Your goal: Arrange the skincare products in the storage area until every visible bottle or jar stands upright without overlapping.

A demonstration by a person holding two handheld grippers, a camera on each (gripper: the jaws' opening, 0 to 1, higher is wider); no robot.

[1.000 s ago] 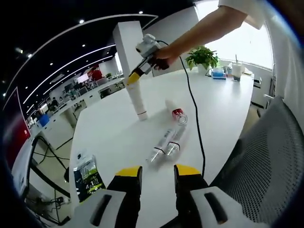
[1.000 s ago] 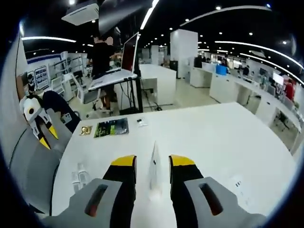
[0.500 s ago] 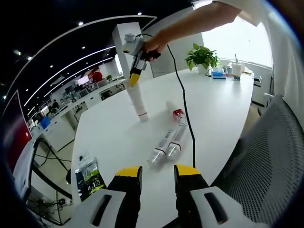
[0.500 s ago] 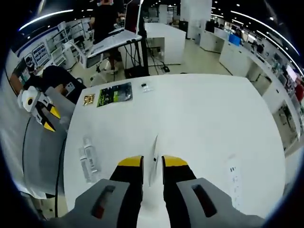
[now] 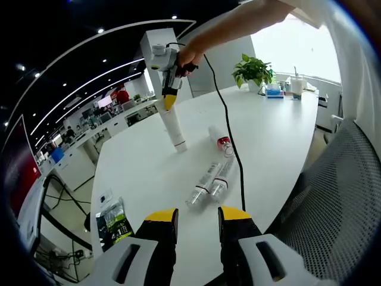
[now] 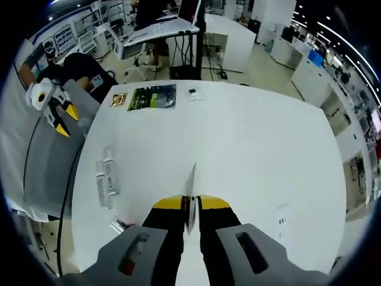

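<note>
1. since a second ago the right gripper (image 6: 190, 204) has closed its jaws from well apart to pinching the flat top of the white tube (image 6: 191, 185), and its view now looks more steeply down on the table (image 6: 256, 137).
2. in the left gripper view the right gripper (image 5: 168, 100) sits on top of the tube (image 5: 175, 128), which stands upright on its cap, far ahead of the left gripper's jaws and a little to their left.
3. the left gripper (image 5: 197, 216) hovers at the near table (image 5: 280, 131) edge with its jaws a moderate way apart and nothing between them.
4. just ahead of the left jaws lie two clear bottles (image 5: 209, 180) side by side, touching or nearly so, both on their sides.
5. beyond them, near the tube's foot, lies a red-capped bottle (image 5: 219, 139), also on its side.
6. a black cable (image 5: 233, 143) runs from the right gripper down across the table past the bottles.
7. a dark packet (image 5: 112, 218) lies to the left of the left jaws.
8. in the right gripper view the two bottles (image 6: 106, 183) lie left of the jaws, the packet (image 6: 152, 96) far ahead, and the left gripper (image 6: 56, 110) beyond the table's left edge.
9. a potted plant (image 5: 255, 71) stands at the table's far end.
</note>
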